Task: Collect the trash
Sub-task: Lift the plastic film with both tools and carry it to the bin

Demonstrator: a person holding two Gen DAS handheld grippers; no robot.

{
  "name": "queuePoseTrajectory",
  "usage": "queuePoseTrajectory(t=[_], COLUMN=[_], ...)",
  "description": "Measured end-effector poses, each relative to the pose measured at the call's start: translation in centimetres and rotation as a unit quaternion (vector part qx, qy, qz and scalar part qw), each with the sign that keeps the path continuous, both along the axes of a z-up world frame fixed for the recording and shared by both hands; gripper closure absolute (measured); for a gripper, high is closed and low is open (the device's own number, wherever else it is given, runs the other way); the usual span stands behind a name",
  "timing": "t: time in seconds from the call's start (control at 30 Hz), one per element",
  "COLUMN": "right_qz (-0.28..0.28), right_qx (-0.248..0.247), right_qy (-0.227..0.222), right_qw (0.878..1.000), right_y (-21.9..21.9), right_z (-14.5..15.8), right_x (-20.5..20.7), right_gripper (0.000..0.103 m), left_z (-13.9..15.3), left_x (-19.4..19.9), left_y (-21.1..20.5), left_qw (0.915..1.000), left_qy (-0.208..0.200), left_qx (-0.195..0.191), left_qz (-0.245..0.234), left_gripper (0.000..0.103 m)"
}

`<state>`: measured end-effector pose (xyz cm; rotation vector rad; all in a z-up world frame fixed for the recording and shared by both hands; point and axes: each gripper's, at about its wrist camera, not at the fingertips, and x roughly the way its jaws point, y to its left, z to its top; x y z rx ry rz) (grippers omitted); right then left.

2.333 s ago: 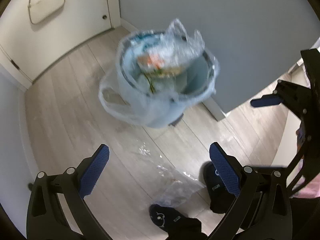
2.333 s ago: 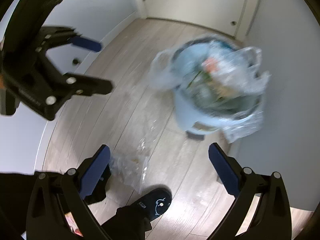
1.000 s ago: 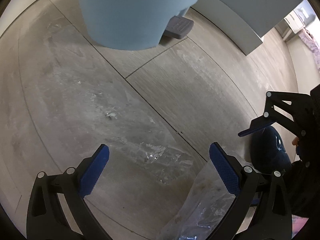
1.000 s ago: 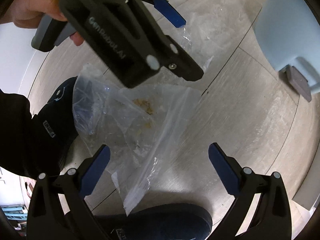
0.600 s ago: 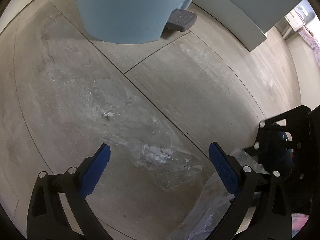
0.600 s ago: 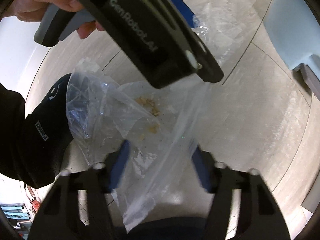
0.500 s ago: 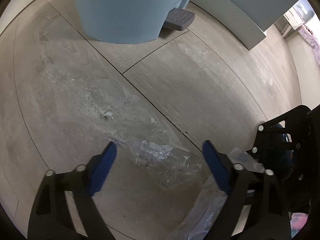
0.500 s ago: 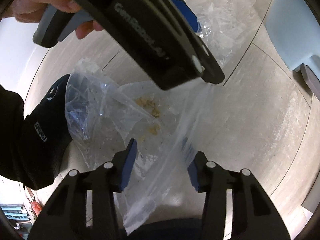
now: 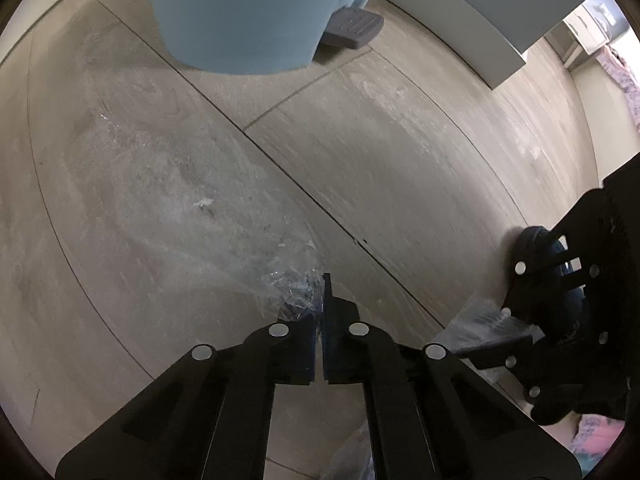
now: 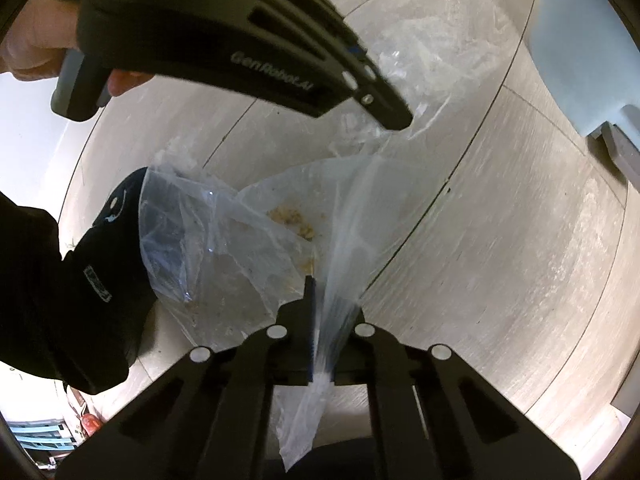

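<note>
Both grippers are pointing steeply down at a pale plank floor, and each has just been closing on clear plastic.

Left wrist view: the left gripper is showing its 2 jaws drawn together, with a crumpled bit of clear plastic film pinched at the tips. The rest of that film is spreading flat across the floor to the left and is hard to trace against the boards. Only this view is showing the base of the light blue pedal bin in full width, with its grey foot pedal resting on the floor at its right. The right gripper is appearing at the right edge, beside a dark slipper.

Right wrist view: the right gripper is standing closed on a gathered fold of a clear plastic bag. Only this view is showing the bag itself: it is fanning out ahead of the jaws, lying partly over a dark slipper, with yellowish crumbs inside. The left gripper is crossing the upper frame, held by a hand, its tip over more clear plastic film on the floor. The bin is appearing only as a corner at the upper right.
</note>
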<state>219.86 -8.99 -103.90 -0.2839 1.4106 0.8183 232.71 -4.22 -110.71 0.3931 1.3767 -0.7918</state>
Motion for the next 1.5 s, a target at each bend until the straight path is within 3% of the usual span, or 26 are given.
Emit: queuePoseTrajectory(t=[0.37,0.73,0.97,1.17,1.5], right_qz=[0.007,-0.023,-0.029,-0.045,-0.101], right_qx=[-0.001,0.011,0.008,0.003,0.035], right_qy=[-0.003,-0.008,-0.017,-0.038,-0.078], right_qw=[1.000,1.000,0.999,0.998,0.991], right_y=[-0.1,-0.9,-1.9,-3.0,-6.2], right_z=[2.6,11.5,18.0,24.0,36.8], right_x=[0.9,0.9,1.4,3.0,7.1], right_gripper=[0.098,0.098,0.098,0.098,0.098], left_z=[3.4,12.6,19.9,28.3,42.1], left_x=[0.2,1.0,1.5,1.8,2.8], left_y=[1.1,3.2,3.5,3.6,-0.2], left_qw=[0.9999,0.9989,0.9985,0.9971,0.9946], left_qy=[-0.003,-0.006,-0.015,-0.026,-0.071], left_qx=[-0.001,0.000,-0.002,-0.014,-0.041], left_qz=[0.016,0.047,0.052,0.071,0.064], left_gripper=[0.103,0.103,0.103,0.103,0.103])
